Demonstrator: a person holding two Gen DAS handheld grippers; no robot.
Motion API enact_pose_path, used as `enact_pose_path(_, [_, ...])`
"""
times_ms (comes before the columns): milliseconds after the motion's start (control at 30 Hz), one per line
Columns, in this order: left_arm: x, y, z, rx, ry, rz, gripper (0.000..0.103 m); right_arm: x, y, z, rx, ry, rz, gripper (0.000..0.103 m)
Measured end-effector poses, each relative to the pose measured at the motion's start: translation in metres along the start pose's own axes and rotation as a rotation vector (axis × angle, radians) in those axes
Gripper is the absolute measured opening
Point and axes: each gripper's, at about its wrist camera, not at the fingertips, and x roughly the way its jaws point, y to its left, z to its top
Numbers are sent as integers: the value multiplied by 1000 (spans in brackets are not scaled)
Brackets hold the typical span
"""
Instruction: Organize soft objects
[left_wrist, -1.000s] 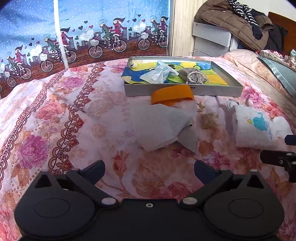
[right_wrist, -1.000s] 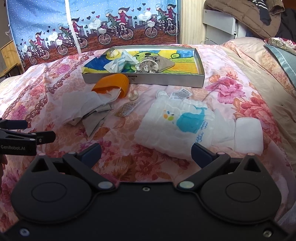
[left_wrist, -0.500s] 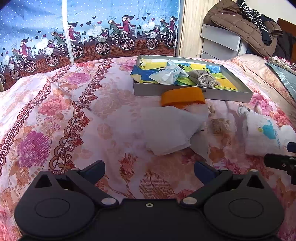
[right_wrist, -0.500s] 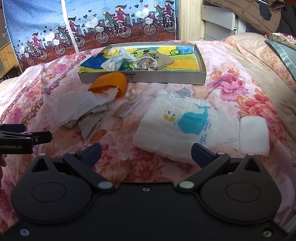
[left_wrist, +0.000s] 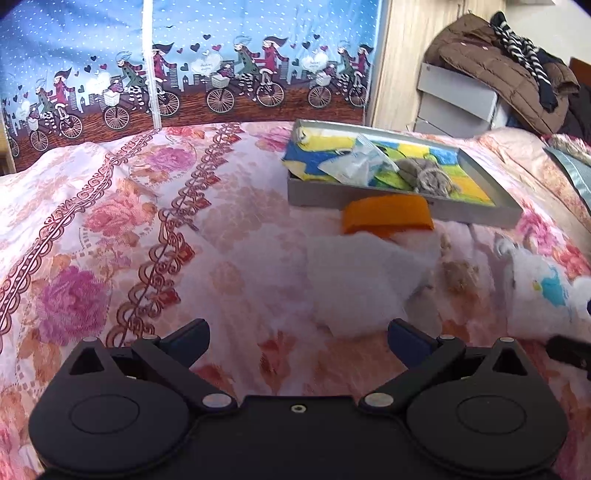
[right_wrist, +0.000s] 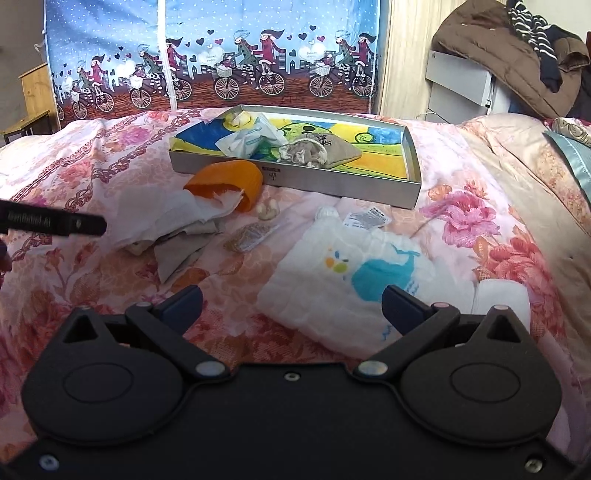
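The white cloth with the blue whale print (right_wrist: 364, 275) lay flat on the floral bedspread (right_wrist: 491, 236), just ahead of the right gripper (right_wrist: 291, 301), whose two fingers stood wide apart with nothing between them; the near edge of the cloth reached between the fingertips. A small folded white piece (right_wrist: 500, 299) lay just beside the cloth on its right, and a paper tag (right_wrist: 365, 219) sat at its far edge. To the left lay a crumpled heap of white tissue (right_wrist: 173, 214) over a beige cloth (right_wrist: 177, 251), with an orange cup (right_wrist: 229, 177) tipped on its side, its mouth against the heap. Between the heap and the whale cloth lay a small clear wrapper (right_wrist: 253, 234) and a pale little lump (right_wrist: 267, 210). Beyond these stood a grey tray (right_wrist: 332, 181) lined in yellow, blue and green, which held a tissue pack (right_wrist: 251, 138) and a grey drawstring pouch (right_wrist: 317, 149). The left gripper (left_wrist: 297, 334) hovered over the bedspread near the white heap (left_wrist: 358, 280), its fingers likewise spread and empty. Behind the bed hung a curtain with cyclists (right_wrist: 236, 62), and a brown coat (right_wrist: 495, 48) was piled on a grey box at the right.
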Motion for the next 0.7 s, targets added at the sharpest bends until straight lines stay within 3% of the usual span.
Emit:
enact_pose_path(267, [31, -1, 18, -19, 6, -69, 102, 22, -16, -2, 35, 15, -22, 103])
enact_pose_path(500, [49, -4, 20, -8, -4, -81, 96, 34, -23, -8, 51, 19, -32, 103])
enact_pose_path(700, [54, -4, 22, 11, -30, -89, 79, 41, -24, -8, 48, 7, -33, 103])
